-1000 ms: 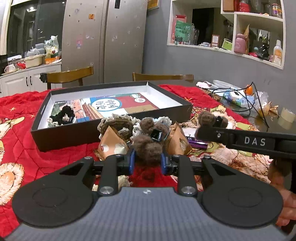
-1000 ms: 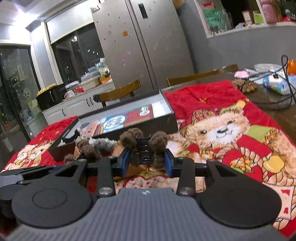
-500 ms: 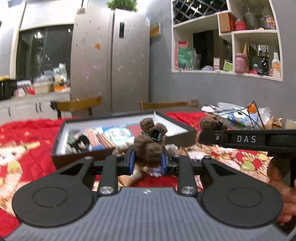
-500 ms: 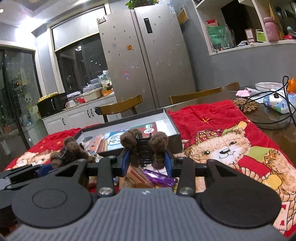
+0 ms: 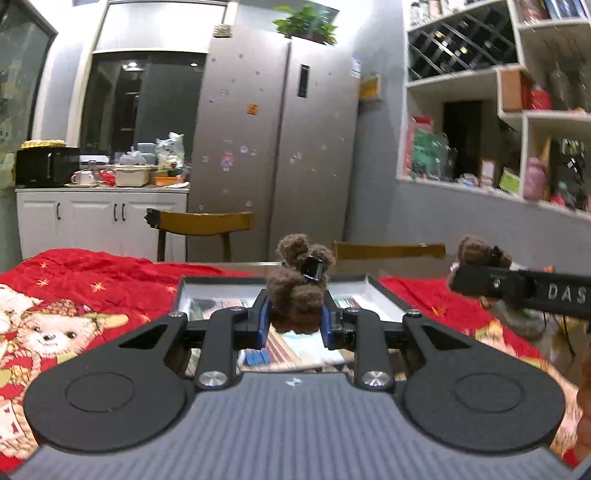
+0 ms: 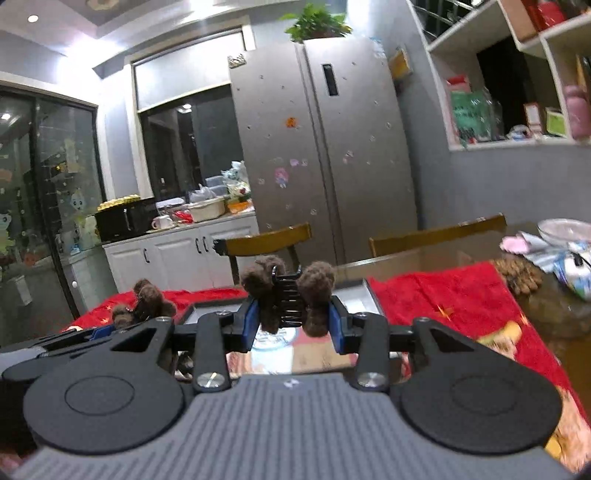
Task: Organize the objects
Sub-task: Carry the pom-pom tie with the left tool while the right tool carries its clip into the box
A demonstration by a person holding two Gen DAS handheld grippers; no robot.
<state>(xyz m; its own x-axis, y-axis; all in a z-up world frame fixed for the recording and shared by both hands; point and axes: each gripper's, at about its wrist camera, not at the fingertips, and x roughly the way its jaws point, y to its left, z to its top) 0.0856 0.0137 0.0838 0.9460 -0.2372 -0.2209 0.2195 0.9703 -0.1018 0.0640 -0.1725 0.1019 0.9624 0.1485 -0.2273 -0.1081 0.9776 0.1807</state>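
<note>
We look across a table covered by a red quilted cloth [image 5: 92,266] printed with teddy bears and small gold stars. On it lies a shallow rectangular box [image 5: 384,295] with dark outer walls and a white inner rim, its floor lined with colourful printed paper. Beyond the table stand two wooden chairs [image 5: 201,223] with curved backs, a tall double-door fridge [image 5: 277,147] in brushed grey metal dotted with stickers and topped by a leafy plant [image 5: 308,22], white cabinets [image 5: 99,218] with a cluttered counter, and, at the right, white wall shelves [image 5: 524,96] set into a grey wall.

The left gripper [image 5: 294,321] — black arms, blue-edged fingers — holds a fuzzy brown hair clip [image 5: 297,291] raised over the near part of the box; its jaws are narrowed onto the woolly body, and a glossy black piece shows on top. The right gripper [image 6: 291,321] grips a second hair clip [image 6: 288,293] in the same way: two brown pom-pom lobes flank black comb-like teeth, held upright between the fingers, above the box [image 6: 373,299] as seen from the right wrist. In the left wrist view this second clip [image 5: 480,254] appears at the far right, beside the other gripper's black finger marked "DAS".

At the table's far right edge lie bags and a clear bowl [image 6: 565,230] on bare dark wood.
</note>
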